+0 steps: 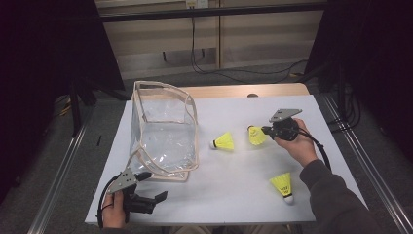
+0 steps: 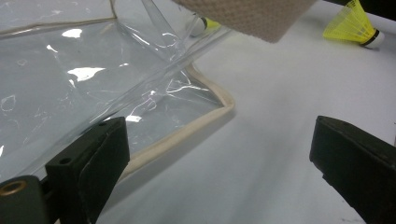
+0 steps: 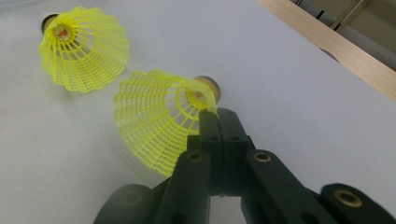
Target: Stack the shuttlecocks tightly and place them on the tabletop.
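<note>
1. Between my right gripper's [image 3: 208, 122] jaws sits a yellow shuttlecock [image 1: 256, 135], pinched by the skirt edge near its cork, right of centre on the white worktop [image 1: 234, 195].
2. Its long axis runs roughly level, skirt flaring toward the clear bag [image 1: 163, 131] off to my left.
3. Two other shuttlecocks lie loose: one [image 1: 224, 142] just beside mine, another [image 1: 283, 186] nearer me.
4. My left gripper [image 1: 148, 187] rests with jaws apart at the bag's near corner.
</note>
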### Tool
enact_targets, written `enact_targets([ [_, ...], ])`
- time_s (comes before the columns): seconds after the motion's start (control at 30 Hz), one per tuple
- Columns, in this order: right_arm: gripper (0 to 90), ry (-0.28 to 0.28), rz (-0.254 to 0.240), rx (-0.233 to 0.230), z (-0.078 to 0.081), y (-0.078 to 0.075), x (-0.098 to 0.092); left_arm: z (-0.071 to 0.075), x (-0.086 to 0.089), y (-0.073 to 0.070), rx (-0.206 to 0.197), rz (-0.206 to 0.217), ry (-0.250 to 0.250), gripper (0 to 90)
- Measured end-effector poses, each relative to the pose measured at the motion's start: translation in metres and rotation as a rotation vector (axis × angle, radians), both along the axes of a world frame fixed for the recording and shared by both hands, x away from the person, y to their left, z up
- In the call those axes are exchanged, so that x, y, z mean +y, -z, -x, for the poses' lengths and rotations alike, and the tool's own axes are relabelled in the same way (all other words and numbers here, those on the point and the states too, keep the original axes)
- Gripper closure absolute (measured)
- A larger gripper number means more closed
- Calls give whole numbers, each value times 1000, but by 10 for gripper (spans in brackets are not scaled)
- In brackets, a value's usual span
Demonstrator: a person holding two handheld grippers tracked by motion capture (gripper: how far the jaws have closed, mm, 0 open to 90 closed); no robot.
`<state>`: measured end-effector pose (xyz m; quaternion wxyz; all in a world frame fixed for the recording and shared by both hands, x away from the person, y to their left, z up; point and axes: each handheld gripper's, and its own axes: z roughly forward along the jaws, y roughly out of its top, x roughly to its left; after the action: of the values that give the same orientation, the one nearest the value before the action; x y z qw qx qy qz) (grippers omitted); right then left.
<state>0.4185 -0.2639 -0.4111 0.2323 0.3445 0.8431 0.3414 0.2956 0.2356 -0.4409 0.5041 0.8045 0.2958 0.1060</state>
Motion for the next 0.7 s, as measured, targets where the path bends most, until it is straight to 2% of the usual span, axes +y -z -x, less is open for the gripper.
enact_targets([
  [0.23,900,-14,-30,13,9,-9,-3,0,0,0,-1,-1,1,45],
  [0.33,900,-31,-18,19,14,-11,-4,0,0,0,-3,-3,-4,45],
  [0.43,900,-47,-27,27,19,-13,-5,0,-1,0,-4,-2,-5,45],
  [0.7,900,-93,-25,72,29,-15,-6,0,-1,-1,-3,-6,-6,44],
])
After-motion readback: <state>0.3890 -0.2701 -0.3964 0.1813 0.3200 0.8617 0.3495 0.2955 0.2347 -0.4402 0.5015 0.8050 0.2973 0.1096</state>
